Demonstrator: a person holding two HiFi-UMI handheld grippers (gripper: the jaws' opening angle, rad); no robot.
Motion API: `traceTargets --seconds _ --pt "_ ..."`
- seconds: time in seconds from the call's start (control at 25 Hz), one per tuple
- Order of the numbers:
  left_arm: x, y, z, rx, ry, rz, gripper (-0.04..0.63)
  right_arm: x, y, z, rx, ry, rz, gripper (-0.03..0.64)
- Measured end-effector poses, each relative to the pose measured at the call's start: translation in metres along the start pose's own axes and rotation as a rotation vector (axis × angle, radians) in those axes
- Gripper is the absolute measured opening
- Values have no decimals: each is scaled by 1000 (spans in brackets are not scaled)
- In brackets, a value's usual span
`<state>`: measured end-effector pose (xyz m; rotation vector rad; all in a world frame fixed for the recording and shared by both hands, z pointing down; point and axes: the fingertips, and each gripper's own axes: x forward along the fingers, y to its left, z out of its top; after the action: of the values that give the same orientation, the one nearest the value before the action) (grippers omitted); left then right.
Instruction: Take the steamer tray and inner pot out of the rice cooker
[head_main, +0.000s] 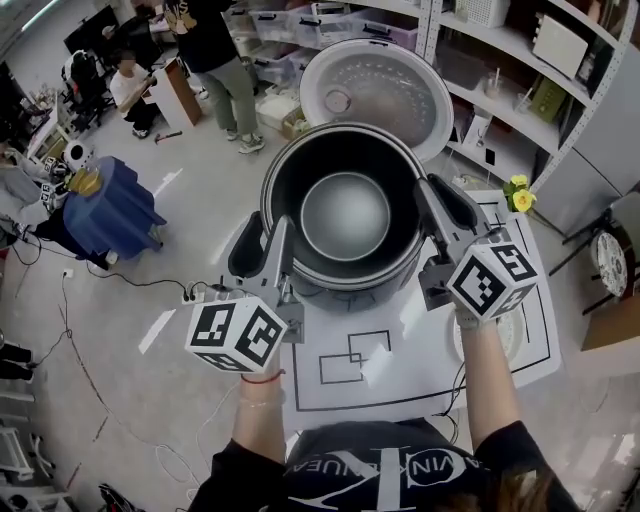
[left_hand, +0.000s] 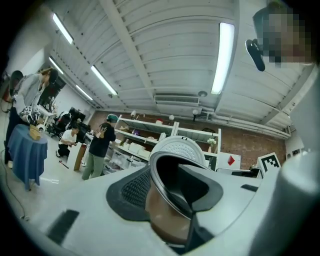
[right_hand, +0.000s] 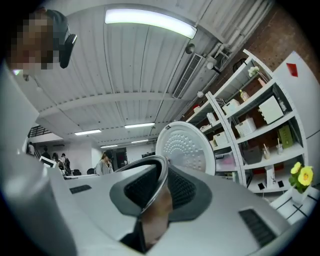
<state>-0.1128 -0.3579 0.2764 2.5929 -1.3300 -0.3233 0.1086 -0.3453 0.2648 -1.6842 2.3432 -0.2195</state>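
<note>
Inner pot (head_main: 345, 215), dark-lined: at the mouth of the rice cooker (head_main: 350, 292), apparently part-raised, open lid (head_main: 375, 90) behind. Left gripper (head_main: 265, 247) and right gripper (head_main: 445, 207): each pinched on the pot's thin rim, at opposite sides. Handling: keep both pinches firm, lift evenly and level, straight up until clear of the cooker.

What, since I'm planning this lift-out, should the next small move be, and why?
Probably raise the inner pot straight up and level: the left gripper and right gripper each clamp its rim on opposite sides, and it looks not yet clear of the cooker body.
</note>
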Motion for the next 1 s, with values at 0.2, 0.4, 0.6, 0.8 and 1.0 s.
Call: traceTargets --seconds 0.2,0.4,0.6,0.8,1.0 --pt "-27 -15 30 25 -71 23 164 -14 23 18 16 -45 56 71" --pt "-52 -38 47 34 -125 49 164 -36 37 36 34 -83 121 71" --pt "-78 -63 54 35 -152 66 163 -65 49 51 39 -104 149 71" --pt "-102 -87 54 23 -171 75 163 -96 55 60 37 -108 171 71" --pt "-128 -106 42 5 -159 88 163 -128 62 56 40 -95 173 71"
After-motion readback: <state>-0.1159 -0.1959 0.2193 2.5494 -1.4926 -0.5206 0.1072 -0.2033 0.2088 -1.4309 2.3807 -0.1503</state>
